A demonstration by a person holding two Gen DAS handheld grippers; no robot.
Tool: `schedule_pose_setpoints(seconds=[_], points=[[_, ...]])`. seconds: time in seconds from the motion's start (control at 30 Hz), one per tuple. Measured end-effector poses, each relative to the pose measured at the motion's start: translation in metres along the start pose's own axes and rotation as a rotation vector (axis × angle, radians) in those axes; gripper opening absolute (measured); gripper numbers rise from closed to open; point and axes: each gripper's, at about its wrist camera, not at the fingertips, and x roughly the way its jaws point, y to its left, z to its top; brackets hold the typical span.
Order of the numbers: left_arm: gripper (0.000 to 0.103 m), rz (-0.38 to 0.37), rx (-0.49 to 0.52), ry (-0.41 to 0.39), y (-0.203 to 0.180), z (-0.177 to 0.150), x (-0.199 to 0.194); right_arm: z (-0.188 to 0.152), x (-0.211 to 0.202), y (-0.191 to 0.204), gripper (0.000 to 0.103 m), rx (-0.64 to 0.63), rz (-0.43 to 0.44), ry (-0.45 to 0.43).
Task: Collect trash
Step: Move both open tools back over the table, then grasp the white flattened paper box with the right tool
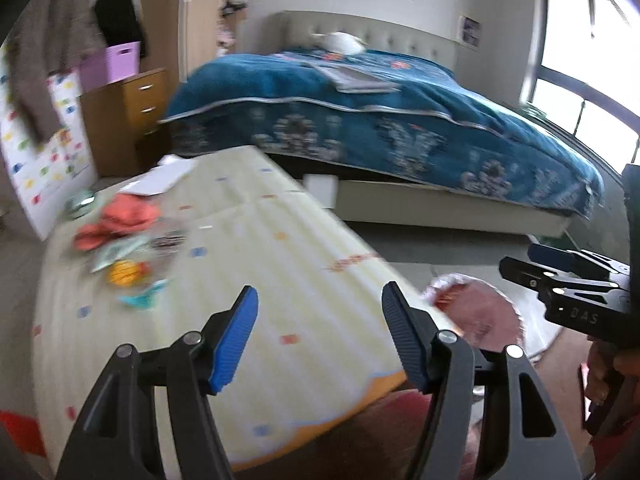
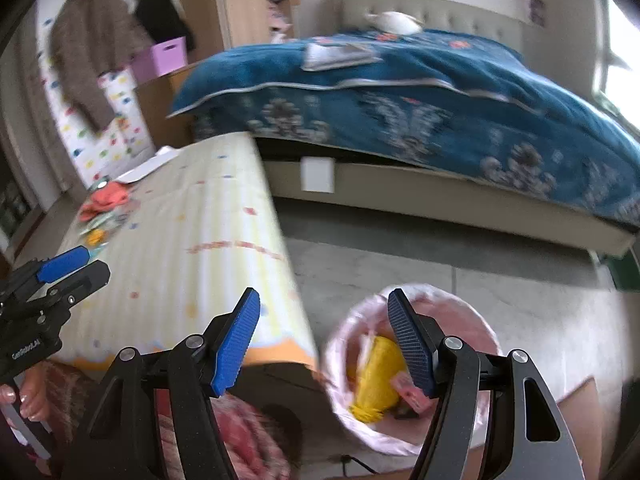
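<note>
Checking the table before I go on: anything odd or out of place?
Yes: loose wrappers lie scattered at the far left end of the table, not in the bin on the floor beside it.

One bin [image 2: 408,368], perhaps five scraps [image 1: 128,248].

trash pile [image 1: 124,248] lies on the table's [image 1: 280,264] far-left; bin [image 2: 412,368] stands right of it.

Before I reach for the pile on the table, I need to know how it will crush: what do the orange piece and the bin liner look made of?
Orange piece: seemingly soft cloth or crumpled paper, matte and folded; blur leaves it open.
Bin liner: thin pink plastic film, slightly glossy and translucent, with a ruffled rim.
</note>
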Motion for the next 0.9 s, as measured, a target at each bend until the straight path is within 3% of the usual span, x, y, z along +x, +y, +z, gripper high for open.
schedule_pose_setpoints(seconds=[0.5,0.67,0.9], points=[[0.071,0.289,-0.264,-0.023,0.168,-0.021,-0.039,0.046,0.043,0.166,0.071,-0.264,0.182,0.008],[0.071,0.379,-0.302,-0.038,0.213,-0.013,-0.045,0.063,0.067,0.223,0.072,-0.336,0.251,0.011],[0.071,0.432,-0.318,-0.022,0.255,-0.002,-0.031,0.091,0.117,0.295,0.072,-0.410,0.305,0.022]])
